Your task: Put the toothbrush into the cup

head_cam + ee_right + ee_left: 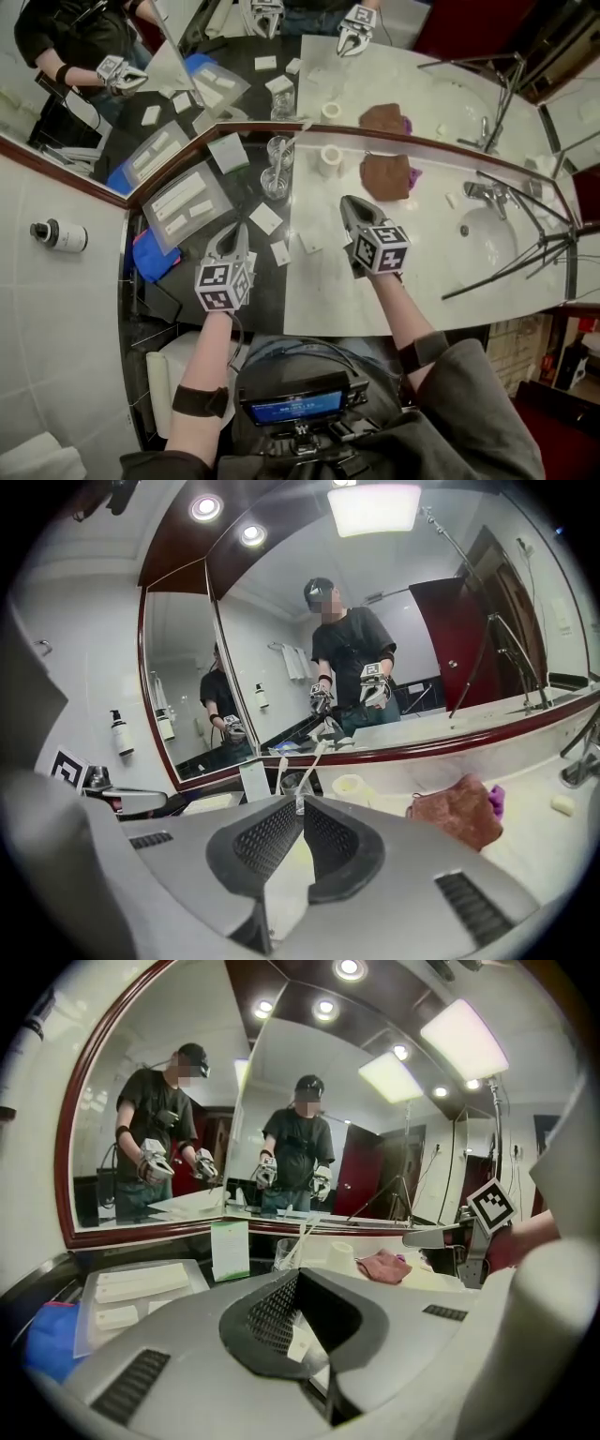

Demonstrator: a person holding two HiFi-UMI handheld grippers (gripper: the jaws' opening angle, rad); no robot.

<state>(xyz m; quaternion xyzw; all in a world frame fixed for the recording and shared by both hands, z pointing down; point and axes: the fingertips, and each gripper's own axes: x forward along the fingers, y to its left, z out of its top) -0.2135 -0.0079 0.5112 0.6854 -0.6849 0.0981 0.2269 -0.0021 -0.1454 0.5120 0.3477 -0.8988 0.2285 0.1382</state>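
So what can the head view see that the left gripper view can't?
Only the head view shows the sink with its faucet, and the blue-lit screen below the person's arms. Only the left gripper view shows the ceiling lights shining up high. Both show the glass cup, the white roll, the brown cloth and the right gripper.

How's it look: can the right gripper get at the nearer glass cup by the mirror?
Probably yes. The right gripper is empty and points toward the nearer glass cup, with only open counter between them.
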